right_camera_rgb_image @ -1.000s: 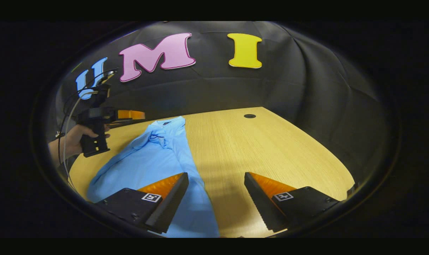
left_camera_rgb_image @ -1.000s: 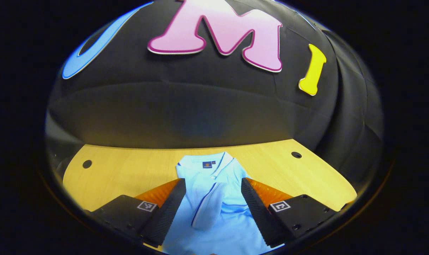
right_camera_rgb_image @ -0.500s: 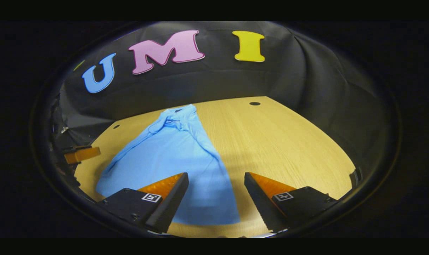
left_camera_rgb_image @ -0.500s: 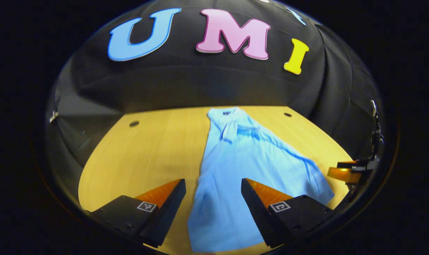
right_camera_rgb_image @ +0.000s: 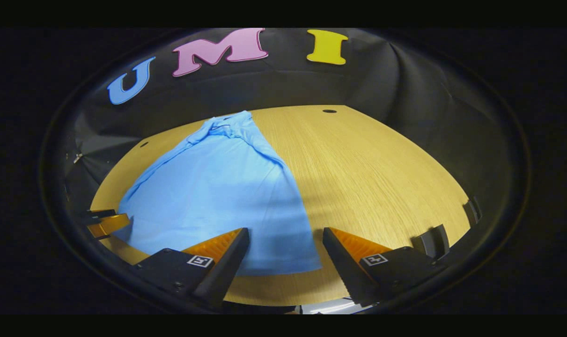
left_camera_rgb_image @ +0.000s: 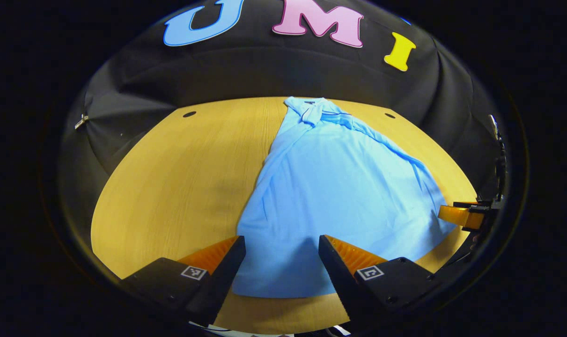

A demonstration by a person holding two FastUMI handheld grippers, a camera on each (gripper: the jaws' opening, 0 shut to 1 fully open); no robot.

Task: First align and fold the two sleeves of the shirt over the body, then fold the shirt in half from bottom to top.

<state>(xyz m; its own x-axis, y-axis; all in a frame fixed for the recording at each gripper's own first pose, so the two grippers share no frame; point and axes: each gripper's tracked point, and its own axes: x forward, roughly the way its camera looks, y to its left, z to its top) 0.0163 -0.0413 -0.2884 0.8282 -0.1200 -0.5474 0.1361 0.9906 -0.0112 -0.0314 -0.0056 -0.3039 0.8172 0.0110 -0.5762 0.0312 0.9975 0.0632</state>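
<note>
Sleeves lie folded over the light-blue polo shirt [left_camera_rgb_image: 339, 187] on the table [left_camera_rgb_image: 180, 187]; left gripper [left_camera_rgb_image: 282, 262] and right gripper [right_camera_rgb_image: 285, 255] hover at its hem — jaws spread, ready for the bottom-up fold.

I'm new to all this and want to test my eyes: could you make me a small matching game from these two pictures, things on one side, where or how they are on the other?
Things:
1. shirt
2. collar
3. left tongs
4. table

Place or state:
a. at the shirt's far end, nearest the wall
b. open, hanging over the shirt's near hem
c. light wood, with small dark holes near its far edge
d. light blue, lying flat on the table

Pairs: 1-d, 2-a, 3-b, 4-c
</note>
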